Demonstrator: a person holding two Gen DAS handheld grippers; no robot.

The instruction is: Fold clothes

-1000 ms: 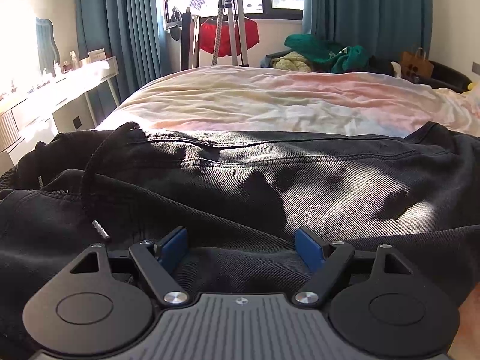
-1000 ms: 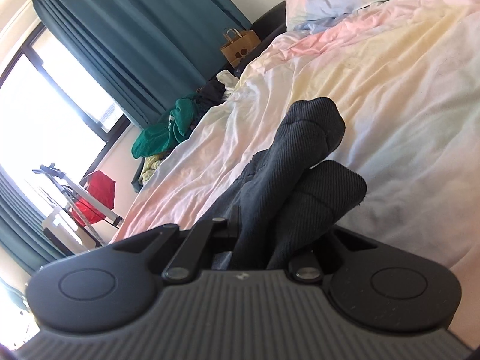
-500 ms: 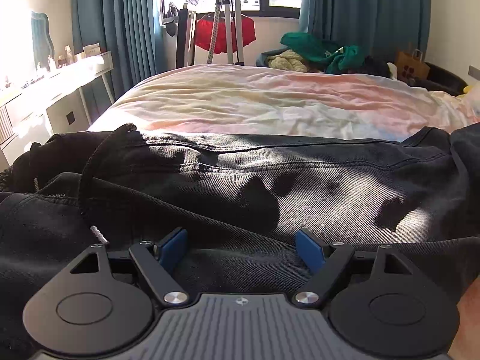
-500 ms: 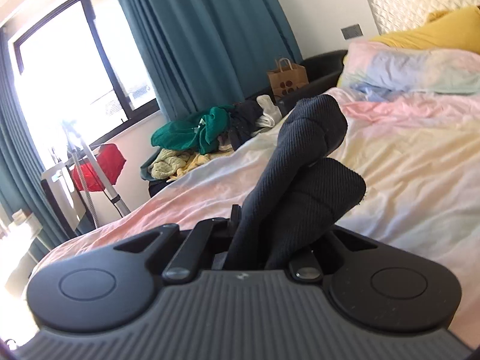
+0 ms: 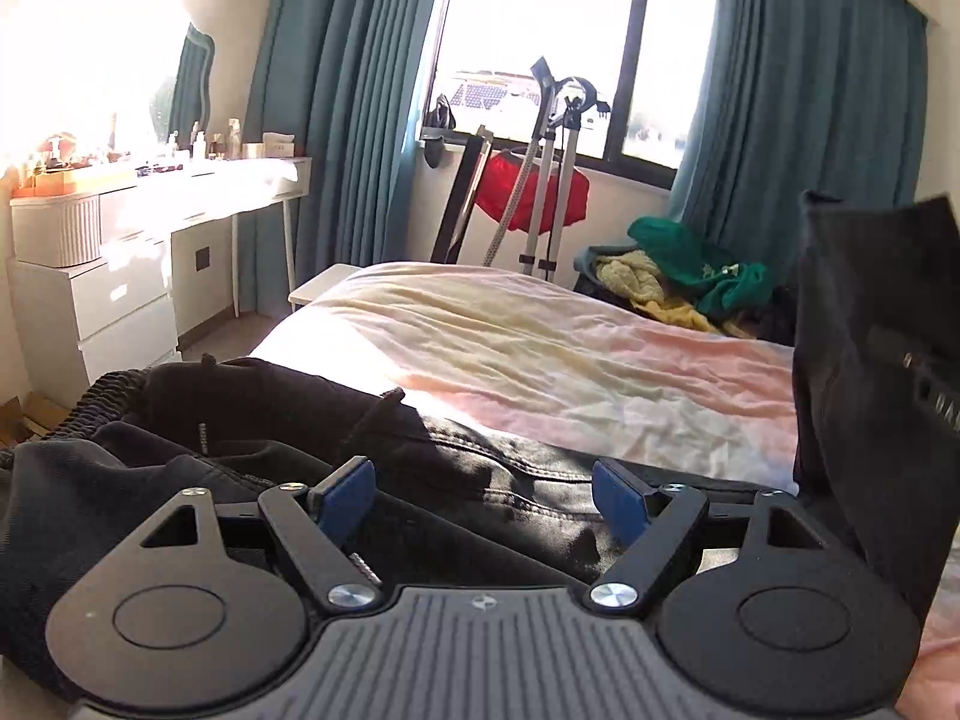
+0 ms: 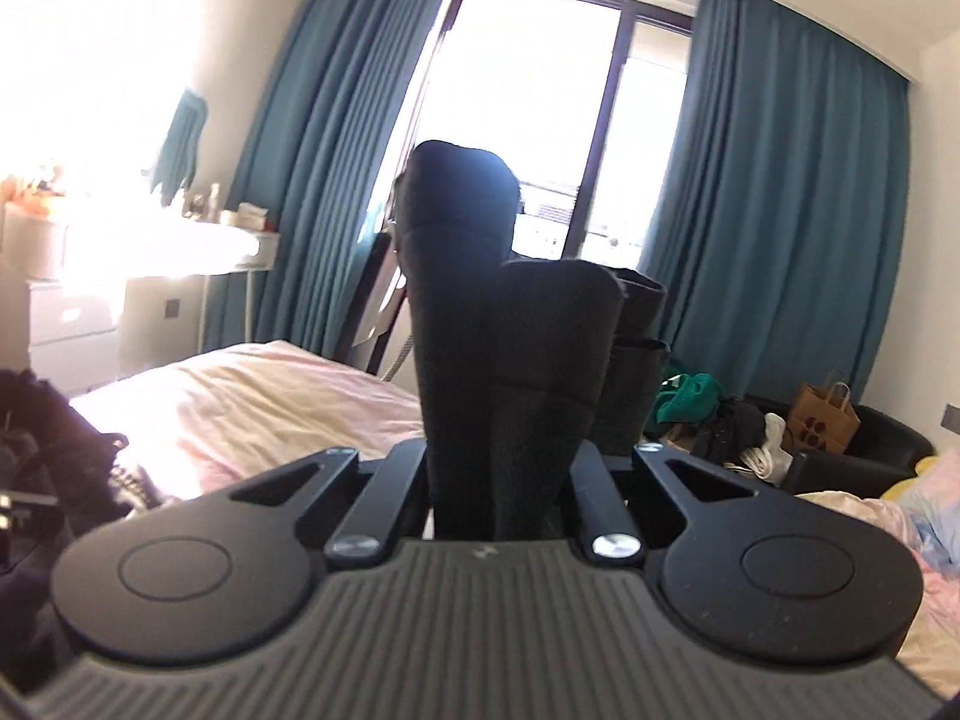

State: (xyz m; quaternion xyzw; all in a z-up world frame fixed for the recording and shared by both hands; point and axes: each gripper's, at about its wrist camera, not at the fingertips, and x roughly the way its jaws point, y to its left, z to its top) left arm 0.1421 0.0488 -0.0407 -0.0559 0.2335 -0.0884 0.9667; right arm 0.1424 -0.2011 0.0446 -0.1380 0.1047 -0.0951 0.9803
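1 black pair of trousers (image 5: 480, 480) lies across the near end of the bed (image 5: 540, 354), its elastic waistband bunched toward the left edge. The left gripper (image 5: 483, 495) hovers just over it with its 2 blue-padded fingers (image 5: 345, 492) spread wide, gripping nothing. The right gripper (image 6: 501, 480) is clamped on a dark ribbed cuff (image 6: 480, 312) — 2 folds of it stand upright between the jaws, lifted clear of the mattress. In the left view 1 raised flap of the dark cloth hangs at the right edge. Beyond the trousers the pastel sheet lies bare up to the far edge — 2 teal curtains (image 5: 810, 120) flank 1 window (image 5: 540, 42).
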